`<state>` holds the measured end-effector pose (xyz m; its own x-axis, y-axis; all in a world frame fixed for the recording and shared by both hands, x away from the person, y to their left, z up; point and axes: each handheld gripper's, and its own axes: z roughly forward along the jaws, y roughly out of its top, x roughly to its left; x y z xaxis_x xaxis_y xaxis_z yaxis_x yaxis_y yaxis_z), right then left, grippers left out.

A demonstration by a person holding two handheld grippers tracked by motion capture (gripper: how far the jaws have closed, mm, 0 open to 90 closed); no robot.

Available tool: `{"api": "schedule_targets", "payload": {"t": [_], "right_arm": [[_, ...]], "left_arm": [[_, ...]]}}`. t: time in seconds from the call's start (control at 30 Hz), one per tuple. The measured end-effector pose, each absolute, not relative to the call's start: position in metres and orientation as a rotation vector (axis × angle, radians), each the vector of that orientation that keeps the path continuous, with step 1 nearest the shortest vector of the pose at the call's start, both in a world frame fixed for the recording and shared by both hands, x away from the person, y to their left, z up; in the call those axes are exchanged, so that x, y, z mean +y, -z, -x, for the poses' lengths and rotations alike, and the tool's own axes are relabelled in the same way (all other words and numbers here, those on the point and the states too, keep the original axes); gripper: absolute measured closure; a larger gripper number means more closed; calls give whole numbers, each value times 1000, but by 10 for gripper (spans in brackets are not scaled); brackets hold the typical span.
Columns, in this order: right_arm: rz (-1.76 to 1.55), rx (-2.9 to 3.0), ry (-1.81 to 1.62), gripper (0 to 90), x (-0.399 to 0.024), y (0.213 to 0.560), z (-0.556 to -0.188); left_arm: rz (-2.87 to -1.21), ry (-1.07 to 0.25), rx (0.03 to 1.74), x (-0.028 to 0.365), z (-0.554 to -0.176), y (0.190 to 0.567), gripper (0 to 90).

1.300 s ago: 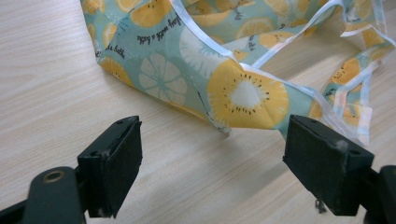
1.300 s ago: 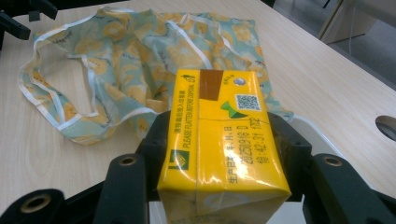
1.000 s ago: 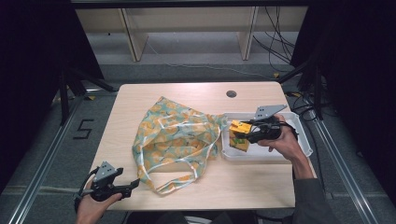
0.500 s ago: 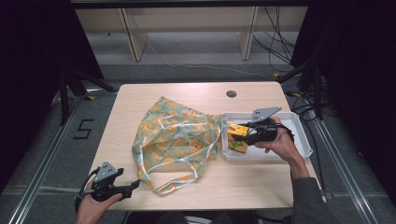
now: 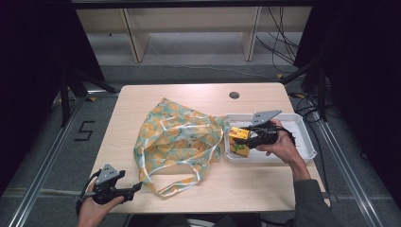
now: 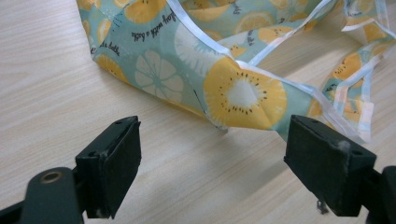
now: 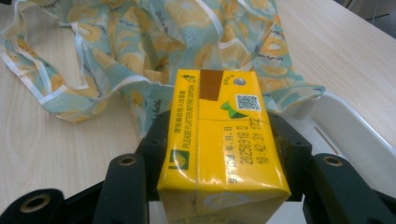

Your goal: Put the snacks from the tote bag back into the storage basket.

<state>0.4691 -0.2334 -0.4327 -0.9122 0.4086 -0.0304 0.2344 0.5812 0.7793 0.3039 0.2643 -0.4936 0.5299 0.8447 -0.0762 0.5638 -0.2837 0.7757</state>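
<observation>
Left gripper (image 5: pixel 135 187) sits at the table's near left corner, jaws spread wide on nothing, the fruit-print bag (image 5: pixel 177 139) just ahead. Across the bag, the right gripper (image 5: pixel 241 137) clamps a yellow drink carton (image 7: pixel 222 144) above the white tray's (image 5: pixel 302 127) left end.

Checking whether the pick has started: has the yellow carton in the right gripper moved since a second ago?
Yes, slightly. The yellow carton, clamped in the right gripper, has shifted toward the white tray's near-left corner and the fruit-print bag.
</observation>
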Motion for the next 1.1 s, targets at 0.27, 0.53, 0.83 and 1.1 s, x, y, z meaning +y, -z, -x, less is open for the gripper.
{"api": "schedule_targets", "payload": {"t": [0.27, 0.53, 0.83, 1.1], "right_arm": [[-525, 2624, -1238, 511, -231, 440, -471], [-510, 2605, -1247, 508, -234, 443, -471], [-490, 2626, -1212, 502, -238, 444, -467], [-585, 2603, -1211, 446, -246, 441, -458]], "left_arm": [[-1959, -460, 1144, 263, -304, 493, 181], [-1948, -452, 1150, 262, -304, 494, 182], [-1955, -453, 1154, 262, -304, 495, 182], [-1966, -463, 1138, 263, -305, 493, 182]]}}
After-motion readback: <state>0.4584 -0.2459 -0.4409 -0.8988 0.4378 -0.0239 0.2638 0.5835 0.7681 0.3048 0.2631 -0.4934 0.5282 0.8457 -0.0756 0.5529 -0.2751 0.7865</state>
